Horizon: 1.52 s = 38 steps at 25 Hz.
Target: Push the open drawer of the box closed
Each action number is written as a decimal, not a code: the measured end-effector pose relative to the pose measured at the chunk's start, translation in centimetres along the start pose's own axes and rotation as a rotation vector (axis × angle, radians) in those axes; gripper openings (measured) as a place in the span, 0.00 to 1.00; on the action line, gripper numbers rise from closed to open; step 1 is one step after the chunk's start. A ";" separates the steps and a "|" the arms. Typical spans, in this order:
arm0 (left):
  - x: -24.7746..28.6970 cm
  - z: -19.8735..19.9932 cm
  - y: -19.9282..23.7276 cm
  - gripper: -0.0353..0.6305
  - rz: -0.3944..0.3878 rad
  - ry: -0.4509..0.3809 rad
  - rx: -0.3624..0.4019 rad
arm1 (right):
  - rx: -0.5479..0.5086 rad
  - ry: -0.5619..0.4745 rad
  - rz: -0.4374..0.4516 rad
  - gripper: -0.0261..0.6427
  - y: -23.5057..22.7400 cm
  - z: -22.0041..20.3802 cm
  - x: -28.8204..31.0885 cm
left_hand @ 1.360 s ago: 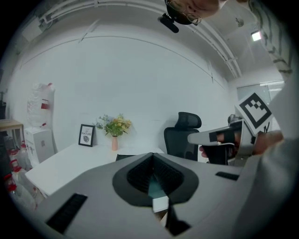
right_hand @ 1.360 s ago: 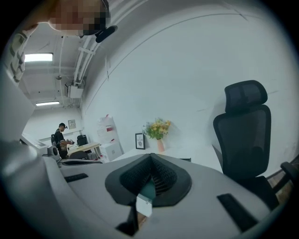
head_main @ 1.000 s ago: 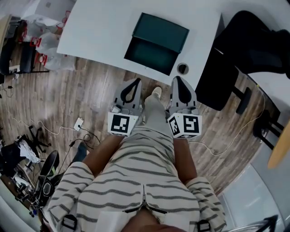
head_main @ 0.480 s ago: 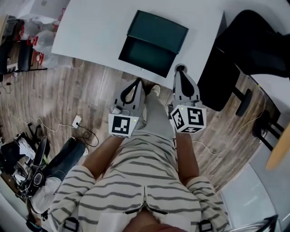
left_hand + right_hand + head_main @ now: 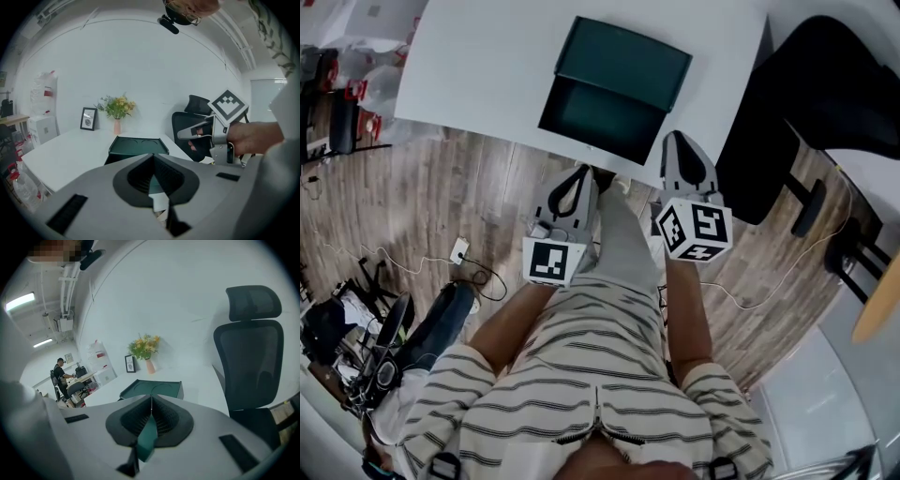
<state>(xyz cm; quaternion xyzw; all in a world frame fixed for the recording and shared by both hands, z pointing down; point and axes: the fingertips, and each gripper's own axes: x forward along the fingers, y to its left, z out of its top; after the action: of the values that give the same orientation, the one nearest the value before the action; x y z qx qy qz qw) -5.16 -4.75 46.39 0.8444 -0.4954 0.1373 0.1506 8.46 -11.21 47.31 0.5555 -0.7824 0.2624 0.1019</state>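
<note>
A dark green box (image 5: 626, 58) stands on the white table (image 5: 487, 66), with its drawer (image 5: 598, 112) pulled out toward me. In the head view my left gripper (image 5: 584, 171) is shut and empty, its tip at the table's front edge just short of the drawer's front. My right gripper (image 5: 673, 139) is shut and empty too, and it reaches over the table edge beside the drawer's right front corner. In the left gripper view the box (image 5: 137, 144) lies beyond the closed jaws (image 5: 153, 157), and the right gripper (image 5: 199, 132) hangs to its right. In the right gripper view the box (image 5: 154, 388) lies just past the closed jaws (image 5: 151, 400).
A black office chair (image 5: 825, 84) stands right of the table. A vase of flowers (image 5: 117, 111) and a picture frame (image 5: 87, 118) sit at the table's far side. Cables and a power plug (image 5: 461, 253) lie on the wood floor at left. A person (image 5: 60, 373) sits at a distant desk.
Both grippers have moved forward toward the table. The right one went further, from the floor side of the edge to beside the drawer's right corner.
</note>
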 end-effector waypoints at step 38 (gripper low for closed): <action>3.1 -2.2 1.2 0.06 0.005 0.069 -0.018 | 0.126 0.244 -0.024 0.18 -5.9 -3.0 8.7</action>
<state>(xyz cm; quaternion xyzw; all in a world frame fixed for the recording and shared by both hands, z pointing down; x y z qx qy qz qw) -4.90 -6.93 49.77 0.8364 -0.4935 0.1622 0.1749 10.38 -18.17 55.46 0.5343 -0.7393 0.3754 0.1642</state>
